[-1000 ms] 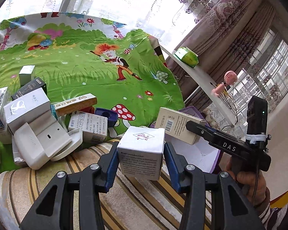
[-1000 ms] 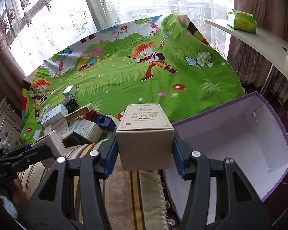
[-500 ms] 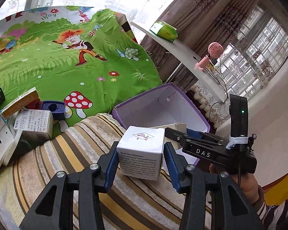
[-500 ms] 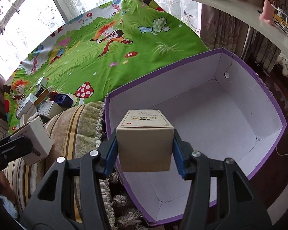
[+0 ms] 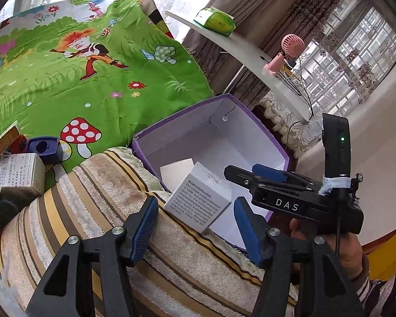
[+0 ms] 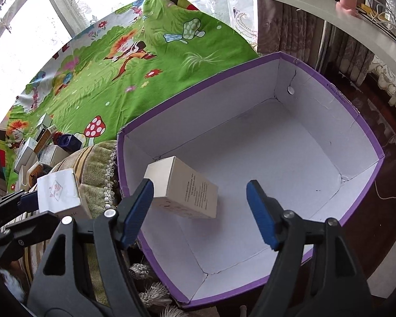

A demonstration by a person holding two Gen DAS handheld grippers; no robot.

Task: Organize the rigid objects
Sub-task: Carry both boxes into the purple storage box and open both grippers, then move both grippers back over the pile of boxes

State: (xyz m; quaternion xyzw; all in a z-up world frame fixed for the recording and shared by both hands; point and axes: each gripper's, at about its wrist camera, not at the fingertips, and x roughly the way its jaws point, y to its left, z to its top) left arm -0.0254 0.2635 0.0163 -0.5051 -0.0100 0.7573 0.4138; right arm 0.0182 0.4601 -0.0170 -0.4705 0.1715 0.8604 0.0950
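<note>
Both sets of jaws were opening. The left gripper (image 5: 195, 219) stood wide of its tilted white carton (image 5: 200, 200) at the purple box's (image 6: 356, 111) near-left rim; the right gripper (image 6: 199, 211) stood wide too — its beige carton (image 6: 184, 187) tilted inside, untouched by either pad.

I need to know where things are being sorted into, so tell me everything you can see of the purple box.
The purple box is an open, lidless cardboard carton, purple outside and white inside, with creased walls and a small round fitting on its far wall. It sits beside a striped cushion. A beige carton hangs tilted inside it.
</note>
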